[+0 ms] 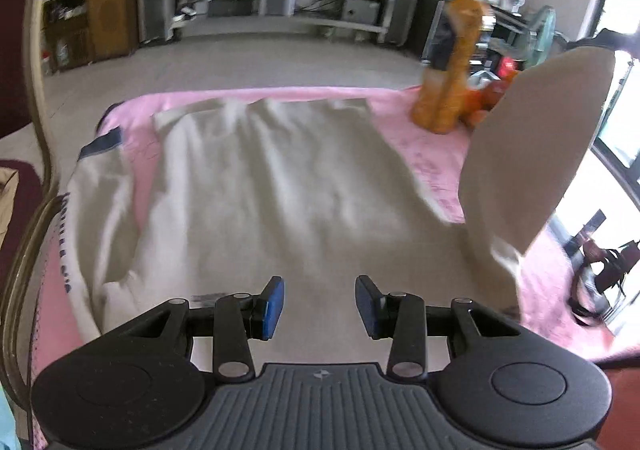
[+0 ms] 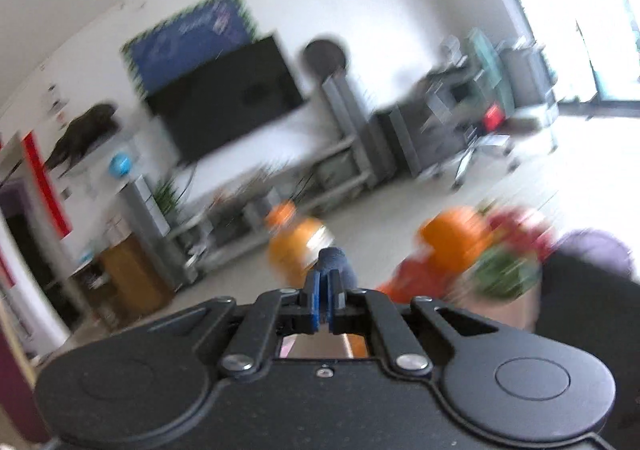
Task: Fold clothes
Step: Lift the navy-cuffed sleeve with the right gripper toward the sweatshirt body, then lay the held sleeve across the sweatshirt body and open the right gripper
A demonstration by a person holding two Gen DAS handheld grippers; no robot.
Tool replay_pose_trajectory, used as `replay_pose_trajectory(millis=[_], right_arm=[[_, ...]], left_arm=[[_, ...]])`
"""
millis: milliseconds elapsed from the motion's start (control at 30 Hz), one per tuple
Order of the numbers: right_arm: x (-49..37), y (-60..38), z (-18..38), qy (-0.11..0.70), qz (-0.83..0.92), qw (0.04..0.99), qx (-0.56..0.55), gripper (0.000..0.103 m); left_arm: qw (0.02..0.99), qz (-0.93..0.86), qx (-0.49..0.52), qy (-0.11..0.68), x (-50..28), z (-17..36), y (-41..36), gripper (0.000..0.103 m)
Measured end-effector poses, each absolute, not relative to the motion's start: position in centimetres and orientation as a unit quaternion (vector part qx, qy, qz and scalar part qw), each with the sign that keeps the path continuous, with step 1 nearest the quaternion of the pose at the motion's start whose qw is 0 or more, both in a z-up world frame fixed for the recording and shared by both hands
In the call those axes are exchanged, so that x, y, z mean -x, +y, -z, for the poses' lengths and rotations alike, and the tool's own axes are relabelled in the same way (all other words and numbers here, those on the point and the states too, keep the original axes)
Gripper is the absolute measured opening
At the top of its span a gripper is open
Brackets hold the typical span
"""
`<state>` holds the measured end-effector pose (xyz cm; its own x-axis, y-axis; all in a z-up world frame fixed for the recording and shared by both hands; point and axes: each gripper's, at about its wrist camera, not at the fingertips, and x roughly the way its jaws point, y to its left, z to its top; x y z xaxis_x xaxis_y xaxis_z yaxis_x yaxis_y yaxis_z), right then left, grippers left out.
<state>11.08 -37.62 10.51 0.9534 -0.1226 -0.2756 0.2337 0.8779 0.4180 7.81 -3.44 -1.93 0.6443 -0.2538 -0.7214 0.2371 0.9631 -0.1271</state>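
A cream sweatshirt (image 1: 260,186) lies spread flat on a pink cloth (image 1: 432,154) in the left wrist view. Its left sleeve with a dark blue cuff (image 1: 102,142) lies along the left side. Its right sleeve (image 1: 536,154) is lifted up in the air at the right. My left gripper (image 1: 320,304) is open and empty, just above the near part of the sweatshirt. My right gripper (image 2: 324,300) is shut on the dark blue cuff (image 2: 334,262) of the lifted sleeve, held high; that view is blurred.
An orange bottle (image 1: 452,66) and orange and red items (image 1: 486,98) stand at the far right corner of the pink cloth. A curved wooden frame (image 1: 38,98) runs along the left. A TV stand (image 1: 280,2) is across the floor. A dark bag (image 1: 600,270) lies right.
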Motion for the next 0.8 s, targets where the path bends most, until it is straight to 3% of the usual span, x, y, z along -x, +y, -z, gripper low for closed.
replay_pose_trajectory(millis=[133, 467, 667, 733, 800], right_arm=[[-9.4, -42.4, -10.6, 0.128, 0.149, 0.955, -0.221, 0.004], [-12.2, -51.1, -1.4, 0.215, 0.218, 0.912, -0.273, 0.004], [-12.9, -53.5, 1.0, 0.186, 0.234, 0.912, -0.280, 0.004], [-13.0, -53.8, 2.1, 0.182, 0.257, 0.909, -0.274, 0.007], [-13.3, -54.4, 3.5, 0.211, 0.277, 0.892, -0.289, 0.027]], left_arm=[[0.901, 0.164, -0.009, 0.402, -6.3, 1.8, -6.1, 0.039], [0.875, 0.194, -0.060, 0.441, -5.9, 5.0, -11.1, 0.039], [0.863, 0.208, -0.074, 0.454, -7.2, 6.4, -13.9, 0.039], [0.859, 0.214, -0.079, 0.458, -7.7, 6.8, -14.9, 0.039], [0.853, 0.220, -0.087, 0.465, -7.6, 7.3, -15.5, 0.038]])
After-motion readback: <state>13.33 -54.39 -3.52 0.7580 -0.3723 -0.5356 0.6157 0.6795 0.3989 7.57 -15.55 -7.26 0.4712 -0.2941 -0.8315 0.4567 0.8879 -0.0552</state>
